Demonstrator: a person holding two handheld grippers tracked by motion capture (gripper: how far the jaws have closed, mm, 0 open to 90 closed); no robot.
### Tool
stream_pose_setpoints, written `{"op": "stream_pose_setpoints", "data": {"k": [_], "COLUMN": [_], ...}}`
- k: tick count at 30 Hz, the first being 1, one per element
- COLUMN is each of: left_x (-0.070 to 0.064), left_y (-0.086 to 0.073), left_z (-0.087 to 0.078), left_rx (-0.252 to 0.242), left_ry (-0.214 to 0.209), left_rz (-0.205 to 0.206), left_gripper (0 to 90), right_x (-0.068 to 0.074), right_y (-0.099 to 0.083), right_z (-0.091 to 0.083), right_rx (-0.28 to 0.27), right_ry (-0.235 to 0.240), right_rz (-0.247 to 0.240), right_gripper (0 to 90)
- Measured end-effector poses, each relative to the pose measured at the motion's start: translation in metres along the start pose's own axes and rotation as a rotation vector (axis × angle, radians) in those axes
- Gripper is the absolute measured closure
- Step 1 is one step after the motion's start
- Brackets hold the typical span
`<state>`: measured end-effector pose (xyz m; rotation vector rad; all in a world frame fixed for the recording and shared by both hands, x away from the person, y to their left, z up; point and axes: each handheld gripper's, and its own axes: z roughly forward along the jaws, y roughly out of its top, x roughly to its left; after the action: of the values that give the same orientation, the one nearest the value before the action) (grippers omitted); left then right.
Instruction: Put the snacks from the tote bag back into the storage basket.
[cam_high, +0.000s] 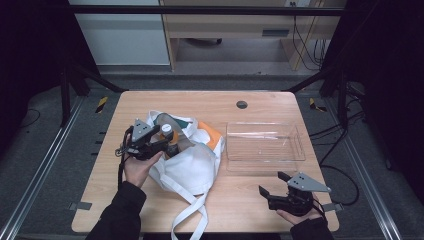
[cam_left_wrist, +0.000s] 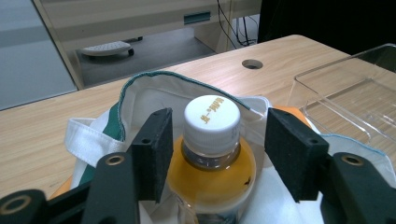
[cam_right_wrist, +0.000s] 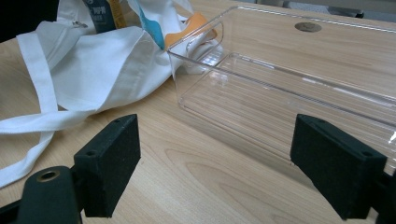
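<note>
The left gripper (cam_left_wrist: 215, 154) has its jaws spread either side of the one white-capped clear plastic bottle of orange drink (cam_left_wrist: 212, 158), which stands in the mouth of the single white cloth tote bag (cam_high: 192, 162) left of the wooden table's middle; squeeze below the cap on the shoulder and lift straight up so the fabric does not snag. The right gripper (cam_high: 275, 184), released and empty, waits near the front right corner beside the one clear plastic tray (cam_high: 292, 157); more items may be hidden in the bag.
</note>
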<state>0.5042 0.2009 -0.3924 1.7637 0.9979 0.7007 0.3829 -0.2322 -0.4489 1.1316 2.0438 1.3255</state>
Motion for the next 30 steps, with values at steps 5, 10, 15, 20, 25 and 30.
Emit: {"op": "stream_pose_setpoints", "data": {"k": [5, 10, 15, 20, 25, 30], "left_x": [0.0, 0.001, 0.003, 0.003, 0.002, 0.002], "left_y": [-0.002, -0.003, -0.003, -0.002, -0.002, -0.002], "left_z": [0.007, 0.012, 0.014, 0.015, 0.015, 0.015], "left_rx": [0.012, 0.02, 0.007, 0.008, 0.011, 0.011], "left_ry": [0.004, 0.011, 0.004, 0.003, 0.005, 0.007], "left_rz": [0.015, 0.014, 0.005, 0.006, 0.008, 0.009], "left_gripper": [48.9, 53.5, 57.7, 58.0, 58.3, 58.5], "right_x": [0.0, -0.001, -0.001, -0.001, -0.002, -0.002], "right_y": [-0.001, -0.002, -0.003, -0.003, -0.003, -0.003], "right_z": [0.001, 0.002, 0.004, 0.005, 0.005, 0.005], "right_rx": [0.0, 0.005, 0.018, 0.023, 0.023, 0.024], "right_ry": [0.0, -0.006, -0.007, -0.01, -0.011, -0.012], "right_rz": [-0.001, -0.002, -0.009, -0.007, -0.007, -0.004], "right_gripper": [16.8, 16.9, 16.8, 16.7, 16.7, 16.7]}}
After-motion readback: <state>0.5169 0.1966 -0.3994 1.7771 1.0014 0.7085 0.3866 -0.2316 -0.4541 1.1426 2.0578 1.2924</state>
